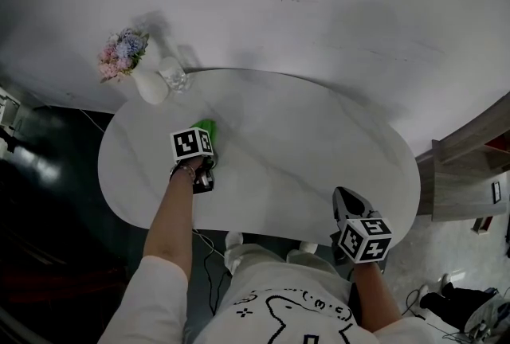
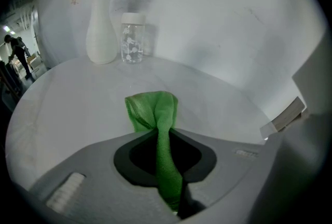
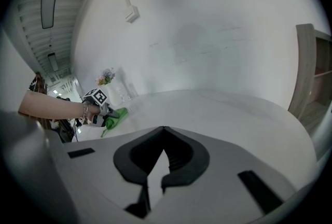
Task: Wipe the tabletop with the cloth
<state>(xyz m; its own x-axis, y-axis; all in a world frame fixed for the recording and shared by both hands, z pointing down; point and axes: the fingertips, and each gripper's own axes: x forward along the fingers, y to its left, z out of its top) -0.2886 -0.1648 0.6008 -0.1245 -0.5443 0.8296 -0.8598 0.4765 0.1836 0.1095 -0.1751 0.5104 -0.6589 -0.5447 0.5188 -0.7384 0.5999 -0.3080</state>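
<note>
While L gripper [image 2: 158, 132] clamps cloth [image 2: 151, 109], R gripper [image 3: 163, 135] fingers together, empty.

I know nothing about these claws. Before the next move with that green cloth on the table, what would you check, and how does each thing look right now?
1. Grip on the cloth: ok. The left claw is shut on the green cloth.
2. Cloth lying flat on the tabletop: cannot tell. It looks bunched.
3. Breakables out of the way: ok. The vase and the clear bottle stand at the far edge, apart from the cloth.
4. Other hand clear: ok. The right claw is shut, empty and near the table's front edge, well away from the cloth.
</note>
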